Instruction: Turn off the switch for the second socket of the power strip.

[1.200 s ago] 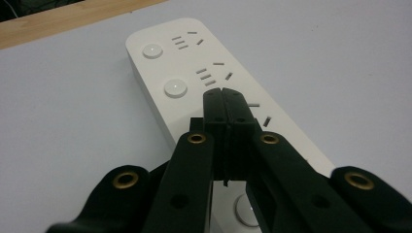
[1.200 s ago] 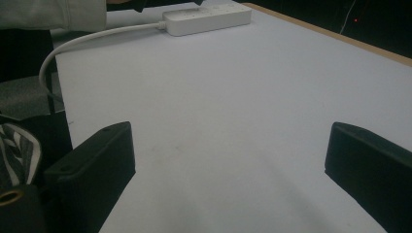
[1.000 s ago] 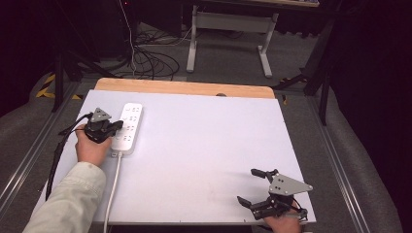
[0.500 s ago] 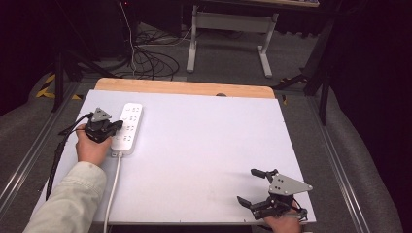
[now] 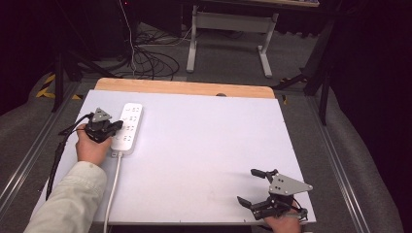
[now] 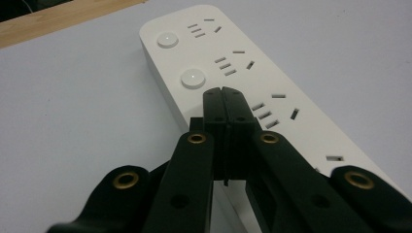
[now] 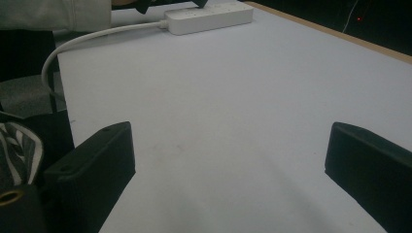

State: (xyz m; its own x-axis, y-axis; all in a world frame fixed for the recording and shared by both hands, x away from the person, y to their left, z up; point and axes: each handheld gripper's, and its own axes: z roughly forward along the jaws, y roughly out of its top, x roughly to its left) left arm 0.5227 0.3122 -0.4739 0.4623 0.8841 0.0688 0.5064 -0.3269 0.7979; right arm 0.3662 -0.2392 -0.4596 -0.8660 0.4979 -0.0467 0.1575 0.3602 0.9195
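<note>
Nothing's really moved since a second ago: my left gripper [image 5: 116, 127] is clenched empty, tips over the power strip [image 5: 127, 127] at the table's [image 5: 204, 145] 10 o'clock. Its own view shows the round buttons [image 6: 193, 78]. Right gripper [image 5: 256, 188] rests released at 5 o'clock, plenty of bare room between

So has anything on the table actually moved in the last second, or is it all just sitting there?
Nothing has visibly changed. The left claw stays shut, its tips over the long white plastic power strip near a round button. The right claw stays open above the bare near corner of the white table, holding nothing.
</note>
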